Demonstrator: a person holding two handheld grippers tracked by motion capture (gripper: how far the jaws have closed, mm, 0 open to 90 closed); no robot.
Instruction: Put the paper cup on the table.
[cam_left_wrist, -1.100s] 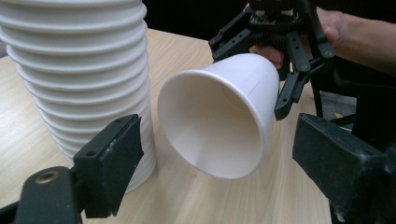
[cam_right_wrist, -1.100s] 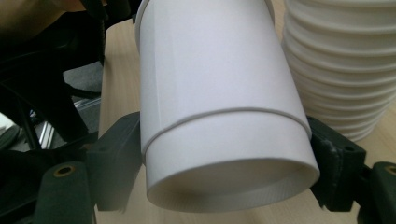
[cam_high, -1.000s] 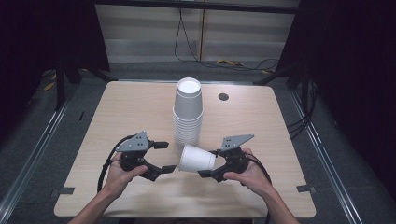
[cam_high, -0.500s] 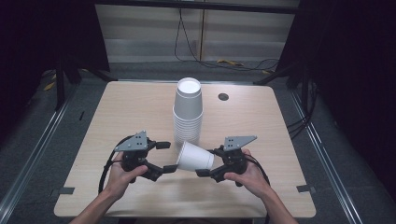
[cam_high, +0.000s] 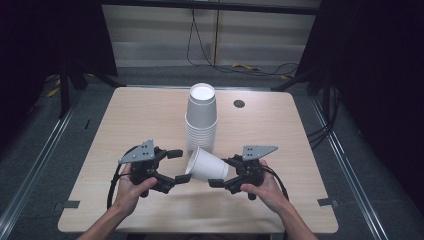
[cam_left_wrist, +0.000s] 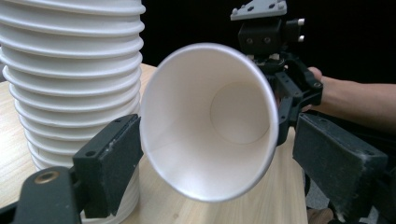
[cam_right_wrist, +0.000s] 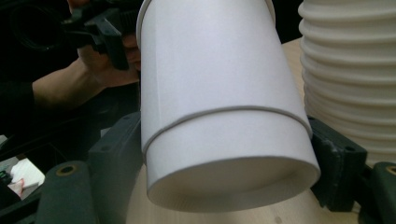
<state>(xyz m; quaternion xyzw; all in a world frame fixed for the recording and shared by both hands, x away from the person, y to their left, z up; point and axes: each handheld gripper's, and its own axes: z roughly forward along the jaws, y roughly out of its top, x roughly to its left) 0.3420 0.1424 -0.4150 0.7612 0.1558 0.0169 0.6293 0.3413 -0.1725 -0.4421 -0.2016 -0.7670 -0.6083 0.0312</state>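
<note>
At the near edge of the desk (cam_high: 150, 120), a gripper is held in each hand of the person. A single paper cup (cam_high: 207, 165) is kept on its side between them, above the desk surface, with its open mouth turned to the left gripper (cam_high: 176, 166) and its base to the right gripper (cam_high: 223, 172). The base end of the cup is clamped between the jaws of the right gripper, one jaw on each side, as is seen in the right gripper view. The jaws of the left gripper are spread wide, and the rim of the cup is seen between them in the left gripper view; whether it is touched by them cannot be told. Just behind the cup, a tall stack of cups (cam_high: 201, 119) is standing upside down at the middle of the desk. Farther back, a small dark round spot (cam_high: 239, 103) is seen in the desk.
</note>
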